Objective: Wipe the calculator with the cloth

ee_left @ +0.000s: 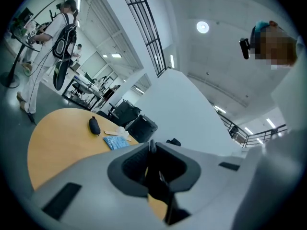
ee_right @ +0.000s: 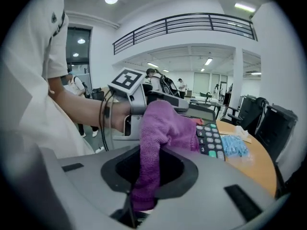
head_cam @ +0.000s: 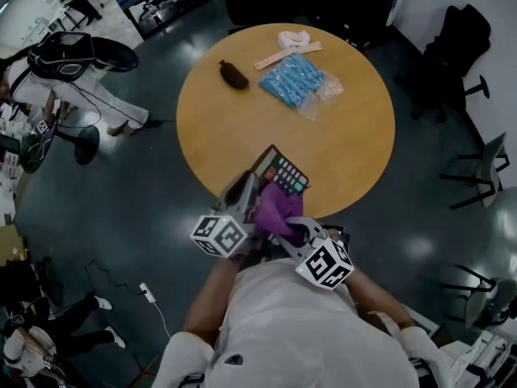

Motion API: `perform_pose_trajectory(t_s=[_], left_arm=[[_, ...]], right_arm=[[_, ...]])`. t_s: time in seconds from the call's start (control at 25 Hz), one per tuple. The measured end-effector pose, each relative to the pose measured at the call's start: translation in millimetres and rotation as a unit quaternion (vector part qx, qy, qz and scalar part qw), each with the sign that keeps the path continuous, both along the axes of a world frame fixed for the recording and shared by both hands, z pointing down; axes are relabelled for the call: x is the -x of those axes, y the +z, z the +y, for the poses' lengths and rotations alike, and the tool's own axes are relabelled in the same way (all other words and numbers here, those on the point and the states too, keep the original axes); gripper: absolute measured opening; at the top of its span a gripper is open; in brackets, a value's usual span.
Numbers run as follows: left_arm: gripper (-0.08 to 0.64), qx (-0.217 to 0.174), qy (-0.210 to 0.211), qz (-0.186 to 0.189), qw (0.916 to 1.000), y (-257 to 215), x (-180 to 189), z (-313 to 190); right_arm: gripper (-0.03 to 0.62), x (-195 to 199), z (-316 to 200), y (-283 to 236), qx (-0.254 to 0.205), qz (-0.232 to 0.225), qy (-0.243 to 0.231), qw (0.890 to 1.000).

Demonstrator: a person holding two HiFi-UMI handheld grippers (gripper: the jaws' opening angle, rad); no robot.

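Note:
A dark calculator (head_cam: 280, 170) with coloured keys hangs over the near edge of the round wooden table (head_cam: 355, 144). My left gripper (head_cam: 250, 186) is shut on its near left edge. In the left gripper view that edge shows as a thin dark strip (ee_left: 154, 174) between the closed jaws. A purple cloth (head_cam: 277, 208) is pinched in my right gripper (head_cam: 292, 221), just below the calculator. In the right gripper view the cloth (ee_right: 160, 128) rises from the jaws and drapes over the left part of the calculator (ee_right: 209, 139), hiding it.
At the table's far side lie a black pouch (head_cam: 233, 74), a blue packet (head_cam: 292, 79), a wooden strip (head_cam: 287, 55) and a white object (head_cam: 294, 39). Dark chairs (head_cam: 460, 47) stand to the right. People (head_cam: 48, 79) stand at the left.

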State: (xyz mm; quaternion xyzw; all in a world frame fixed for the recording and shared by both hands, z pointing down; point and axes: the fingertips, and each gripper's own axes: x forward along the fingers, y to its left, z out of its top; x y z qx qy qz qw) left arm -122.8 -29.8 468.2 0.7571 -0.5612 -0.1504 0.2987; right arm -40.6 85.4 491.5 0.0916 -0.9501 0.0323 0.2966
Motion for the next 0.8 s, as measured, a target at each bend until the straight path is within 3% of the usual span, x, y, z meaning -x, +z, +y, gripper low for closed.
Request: perform_pose_trajectory(t_s=[0.12,0.24,0.32,0.4,0.52,0.8], left_arm=[[0.049,-0.002,-0.005,-0.012,0.9999,-1,3,1],[0.049,-0.011,-0.011,-0.005,0.9999,-5,8,5],[0.049,-0.027,-0.016,0.009,0.9995,-14,10,9],[0.049,-0.034,-0.024,0.015,0.999,-22,10,13],[0.049,-0.043,-0.023,0.011,0.9988,-27,5,12],[0.049,-0.043,-0.009,-0.002,0.9991,-24,-4,11]], right_arm=[[0.071,-20,-17,-26,0.021,-0.055,0.049,0.997],[0.071,-63,-82,-56,0.004,-0.099,0.169,0.981],[0.071,-90,-126,-60,-0.027,-0.086,0.234,0.968],[0.072,-100,-149,-53,-0.042,-0.065,0.261,0.962],[0.071,-85,-149,-35,-0.039,-0.045,0.243,0.968],[0.071,-25,-75,-12,-0.005,-0.03,0.133,0.991]])
